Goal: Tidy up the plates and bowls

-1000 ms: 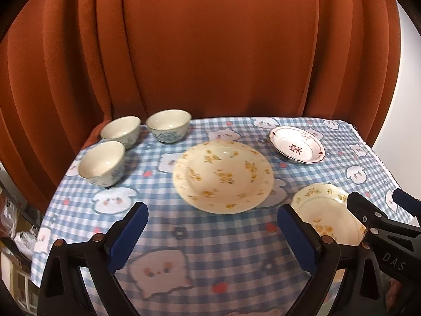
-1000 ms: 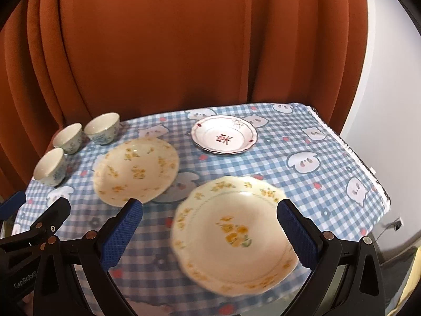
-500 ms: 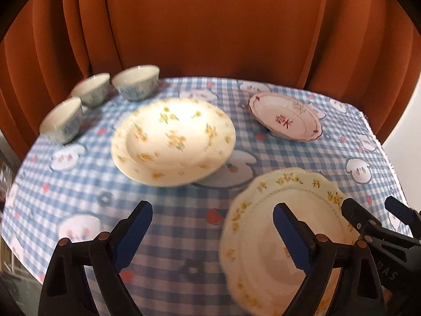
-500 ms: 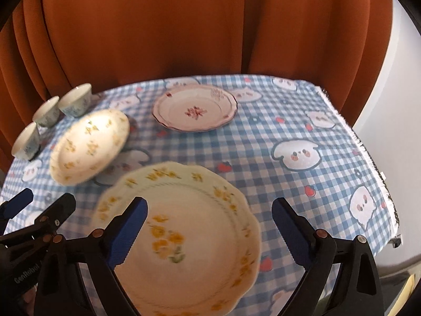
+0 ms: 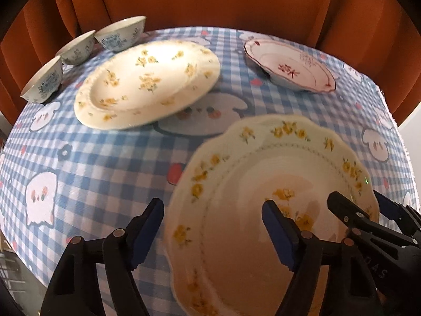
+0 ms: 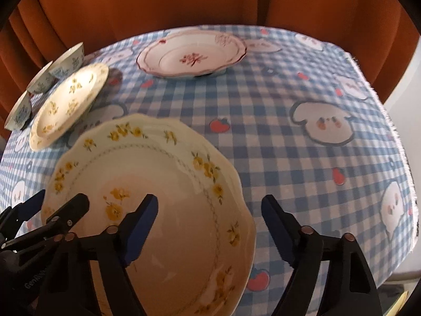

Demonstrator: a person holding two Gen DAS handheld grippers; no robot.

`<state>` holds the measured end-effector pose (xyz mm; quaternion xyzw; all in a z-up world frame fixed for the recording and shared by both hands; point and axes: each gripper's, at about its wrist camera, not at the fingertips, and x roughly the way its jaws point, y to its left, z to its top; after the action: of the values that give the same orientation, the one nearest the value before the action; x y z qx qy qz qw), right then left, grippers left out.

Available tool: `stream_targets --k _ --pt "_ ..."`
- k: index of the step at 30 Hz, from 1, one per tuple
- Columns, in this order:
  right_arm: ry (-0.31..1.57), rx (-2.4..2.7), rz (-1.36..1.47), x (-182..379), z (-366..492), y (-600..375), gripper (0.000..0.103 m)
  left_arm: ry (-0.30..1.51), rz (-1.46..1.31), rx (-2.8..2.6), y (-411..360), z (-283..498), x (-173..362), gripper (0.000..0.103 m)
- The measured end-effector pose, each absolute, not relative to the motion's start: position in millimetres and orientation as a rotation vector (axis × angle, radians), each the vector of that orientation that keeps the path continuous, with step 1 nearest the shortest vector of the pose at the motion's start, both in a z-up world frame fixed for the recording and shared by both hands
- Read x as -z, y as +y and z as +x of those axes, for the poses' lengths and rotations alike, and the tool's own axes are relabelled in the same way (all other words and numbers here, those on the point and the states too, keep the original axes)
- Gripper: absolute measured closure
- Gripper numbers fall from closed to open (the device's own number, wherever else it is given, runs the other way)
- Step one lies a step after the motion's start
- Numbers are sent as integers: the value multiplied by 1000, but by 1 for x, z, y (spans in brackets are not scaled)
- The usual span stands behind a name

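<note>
A scalloped cream plate with yellow flowers [image 5: 263, 163] [image 6: 147, 163] lies on the near part of the table. My left gripper [image 5: 213, 210] hangs over its left rim, one finger outside and one over the plate. My right gripper [image 6: 210, 204] straddles the right rim the same way. Both pairs of jaws are closing, and no pad presses on the plate. Each gripper also shows at the edge of the other's view, the right gripper [image 5: 363, 201] and the left gripper [image 6: 58, 200]. A large cream flowered plate [image 5: 147, 79] [image 6: 68, 102] sits at mid left. A red-flowered plate [image 5: 289, 65] [image 6: 192, 52] is behind.
Three small blue-patterned bowls [image 5: 121, 35] [image 5: 76, 47] [image 5: 43, 84] stand close together at the far left corner. A blue checked tablecloth [image 5: 105, 158] covers the table. Its frayed right edge [image 6: 394, 144] drops off beside a white wall. An orange curtain [image 5: 210, 0] hangs behind.
Both grippers have come down and forward onto the scalloped plate, which now fills the near view. Both pairs of jaws have narrowed. The dishes have not moved.
</note>
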<state>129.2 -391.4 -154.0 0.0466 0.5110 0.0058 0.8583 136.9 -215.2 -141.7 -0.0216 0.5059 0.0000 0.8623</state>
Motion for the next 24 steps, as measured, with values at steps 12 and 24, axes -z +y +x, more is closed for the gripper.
stream_targets --k 12,24 --pt "1115 -85 122 166 138 -391 37 1080 -50 -68 -220 140 148 29" --pt "1153 -70 104 163 139 -387 36 1118 -48 -58 -216 138 145 30"
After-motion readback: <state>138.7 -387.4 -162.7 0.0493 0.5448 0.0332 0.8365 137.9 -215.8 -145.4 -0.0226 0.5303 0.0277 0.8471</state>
